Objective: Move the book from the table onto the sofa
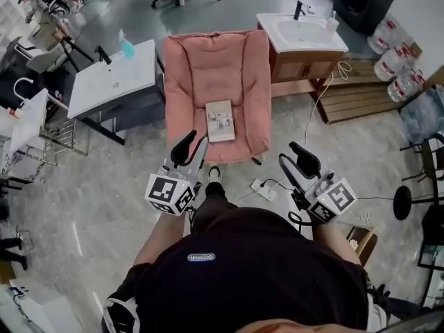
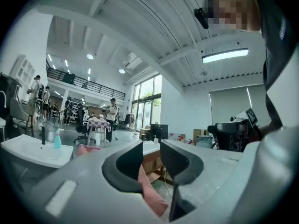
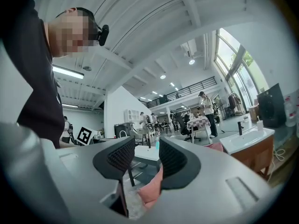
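The book (image 1: 220,121), pale with a printed cover, lies flat on the seat of the pink sofa (image 1: 187,75) in the head view. My left gripper (image 1: 193,146) is held in the air in front of the sofa's near edge, open and empty. My right gripper (image 1: 295,160) hangs to the right of the sofa over the floor, also open with nothing between its fingers. In the left gripper view the left gripper (image 2: 152,160) shows a gap, with a pink sofa edge (image 2: 152,197) below. The right gripper (image 3: 147,157) shows the same gap above pink sofa fabric (image 3: 152,190).
A white sink table (image 1: 114,78) with a blue spray bottle (image 1: 127,46) stands left of the sofa. A wooden washbasin cabinet (image 1: 302,33) stands to its right. A power strip (image 1: 264,189) and cables lie on the floor. A pallet (image 1: 361,92) and water jugs (image 1: 392,54) are further right.
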Demonstrator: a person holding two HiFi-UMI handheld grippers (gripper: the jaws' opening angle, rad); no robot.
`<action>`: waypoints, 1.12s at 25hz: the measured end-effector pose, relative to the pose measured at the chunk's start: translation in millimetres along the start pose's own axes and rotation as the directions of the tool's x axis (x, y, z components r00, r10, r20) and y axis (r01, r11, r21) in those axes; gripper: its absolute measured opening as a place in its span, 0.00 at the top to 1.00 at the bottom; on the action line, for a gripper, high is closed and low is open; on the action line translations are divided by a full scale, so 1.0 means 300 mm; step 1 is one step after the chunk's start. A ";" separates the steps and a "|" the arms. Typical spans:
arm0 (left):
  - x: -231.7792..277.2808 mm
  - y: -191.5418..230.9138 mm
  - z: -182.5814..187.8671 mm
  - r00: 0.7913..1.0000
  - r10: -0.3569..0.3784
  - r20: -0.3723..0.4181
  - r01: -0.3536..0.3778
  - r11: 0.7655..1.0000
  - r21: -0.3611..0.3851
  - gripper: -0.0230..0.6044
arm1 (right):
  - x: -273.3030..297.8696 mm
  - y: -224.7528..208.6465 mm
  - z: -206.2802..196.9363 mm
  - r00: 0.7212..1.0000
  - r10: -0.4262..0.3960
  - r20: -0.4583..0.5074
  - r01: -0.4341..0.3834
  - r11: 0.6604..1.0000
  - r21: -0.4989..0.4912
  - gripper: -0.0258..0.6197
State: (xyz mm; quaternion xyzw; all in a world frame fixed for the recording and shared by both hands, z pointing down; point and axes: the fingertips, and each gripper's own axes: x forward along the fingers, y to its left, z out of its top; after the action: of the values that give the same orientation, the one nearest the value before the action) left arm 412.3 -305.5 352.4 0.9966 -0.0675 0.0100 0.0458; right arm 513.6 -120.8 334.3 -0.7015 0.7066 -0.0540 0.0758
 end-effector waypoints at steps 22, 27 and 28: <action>-0.733 -0.083 0.004 0.945 0.326 0.001 -0.326 0.945 0.017 0.78 | 0.224 0.562 -0.068 0.899 0.434 -0.058 -0.433 0.901 0.039 0.66; -0.963 -0.051 0.006 0.906 0.423 0.006 -0.423 0.906 0.010 0.80 | 0.253 0.731 -0.103 0.870 0.489 -0.064 -0.486 0.872 0.055 0.66; -1.013 -0.048 0.000 0.896 0.444 0.004 -0.444 0.896 0.006 0.81 | 0.255 0.764 -0.109 0.865 0.498 -0.062 -0.495 0.867 0.058 0.66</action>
State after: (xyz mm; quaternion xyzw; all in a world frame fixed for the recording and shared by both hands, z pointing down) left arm 113.1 -250.8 343.3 0.9551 -0.2931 0.0190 0.0389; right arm 282.2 -195.9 322.2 -0.4919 0.8644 -0.0730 0.0747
